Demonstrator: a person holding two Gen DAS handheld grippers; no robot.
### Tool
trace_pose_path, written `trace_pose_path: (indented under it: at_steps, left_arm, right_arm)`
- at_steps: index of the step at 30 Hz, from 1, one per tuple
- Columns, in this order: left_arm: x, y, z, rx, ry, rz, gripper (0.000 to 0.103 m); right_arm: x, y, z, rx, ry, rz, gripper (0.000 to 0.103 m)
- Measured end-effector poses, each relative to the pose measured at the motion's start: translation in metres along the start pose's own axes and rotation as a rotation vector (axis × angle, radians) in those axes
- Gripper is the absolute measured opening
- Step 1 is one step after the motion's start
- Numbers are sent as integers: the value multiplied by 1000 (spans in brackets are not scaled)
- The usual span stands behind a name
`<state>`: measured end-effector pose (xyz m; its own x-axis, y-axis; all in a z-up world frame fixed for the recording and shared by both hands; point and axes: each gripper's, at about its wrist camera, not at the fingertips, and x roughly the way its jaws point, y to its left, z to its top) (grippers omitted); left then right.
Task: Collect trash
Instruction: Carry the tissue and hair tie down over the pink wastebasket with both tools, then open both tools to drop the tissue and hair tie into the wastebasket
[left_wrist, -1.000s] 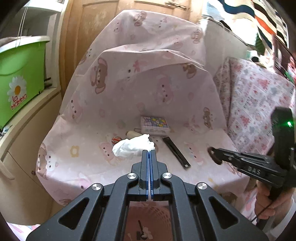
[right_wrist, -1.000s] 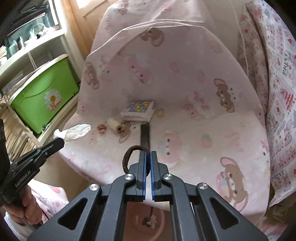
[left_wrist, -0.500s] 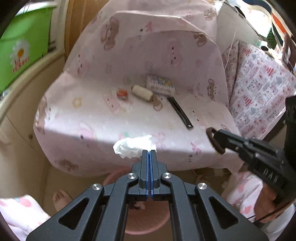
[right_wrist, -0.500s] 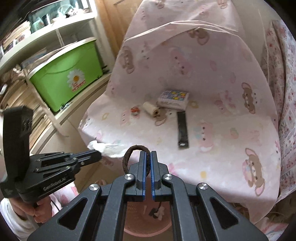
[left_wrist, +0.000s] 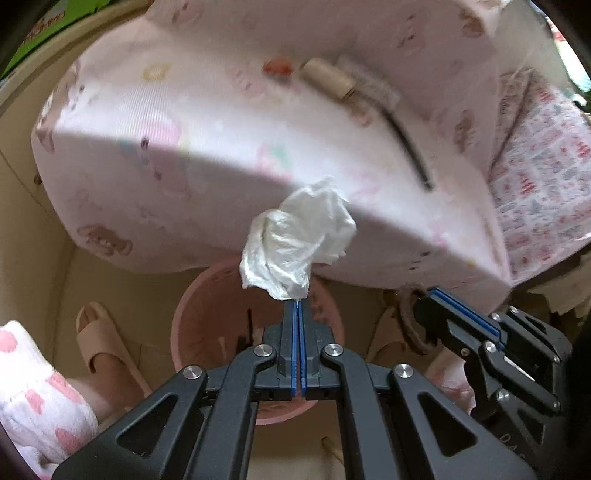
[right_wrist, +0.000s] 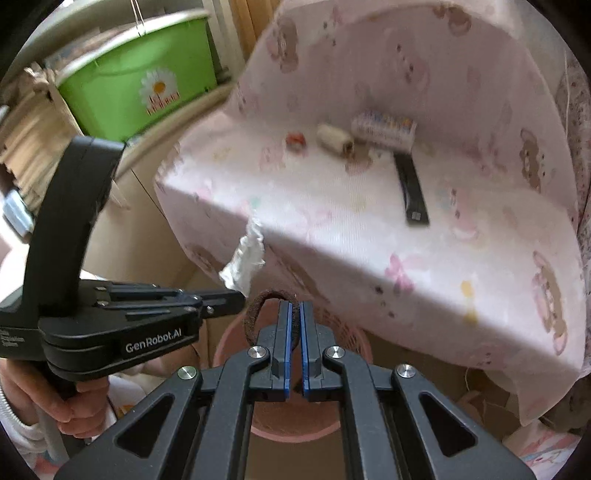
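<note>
While the left wrist view looks steeply down, the left gripper has its jaws pressed together on a corner of the tissue, which stands crumpled above the tips, over the far rim of the pink bin on the floor. Beyond the bin lies the chair seat under a pink bear-print cover, with a red cap, a cork-like roll and a black strip (all blurred). At lower right the right gripper reaches in, a brown hair tie at its tip. A slipper sits left of the bin.

From the right wrist view, the right gripper is nearly closed, clamping the hair tie, whose loop arches up to the left, above the bin. The left gripper comes in from the left, held by a hand, the tissue rising from its tip against the seat's front edge. A green box stands on a shelf behind.
</note>
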<state>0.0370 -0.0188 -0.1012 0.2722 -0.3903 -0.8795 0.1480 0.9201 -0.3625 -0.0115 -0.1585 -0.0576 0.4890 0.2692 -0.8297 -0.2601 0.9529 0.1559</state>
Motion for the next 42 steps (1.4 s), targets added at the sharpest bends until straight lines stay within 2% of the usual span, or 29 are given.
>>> trace_pose_path:
  at_steps: [6, 9, 14, 17, 20, 25, 27, 30, 32, 38, 42]
  left_arm:
    - [41, 21, -9, -105, 152, 9, 1]
    - [61, 29, -15, -136, 205, 43, 1]
    - [87, 39, -20, -170, 251, 109, 1]
    - [97, 46, -20, -193, 251, 129, 1]
    - [107, 50, -22, -176, 271, 174, 1]
    - [120, 60, -28, -225, 325, 171, 1]
    - [121, 62, -30, -241, 335, 177, 4]
    - [119, 61, -28, -238, 327, 182, 10]
    - [119, 61, -27, -236, 322, 191, 23]
    - [112, 65, -25, -263, 307, 206, 32]
    - [102, 62, -19, -245, 252, 235, 41]
  right_arm:
    - [39, -7, -14, -19, 134, -19, 4]
    - [56, -6, -22, -27, 180, -30, 5]
    - [83, -3, -36, -63, 244, -67, 5]
    - [93, -2, -41, -81, 267, -80, 4]
    - [104, -1, -46, -93, 285, -91, 4]
    - [117, 2, -48, -91, 294, -110, 5]
    - [116, 1, -48, -81, 286, -109, 5]
    - [108, 2, -46, -80, 270, -111, 18]
    - [103, 1, -44, -80, 256, -124, 33]
    - [92, -7, -39, -51, 240, -133, 42]
    - [73, -10, -31, -31, 189, -138, 49]
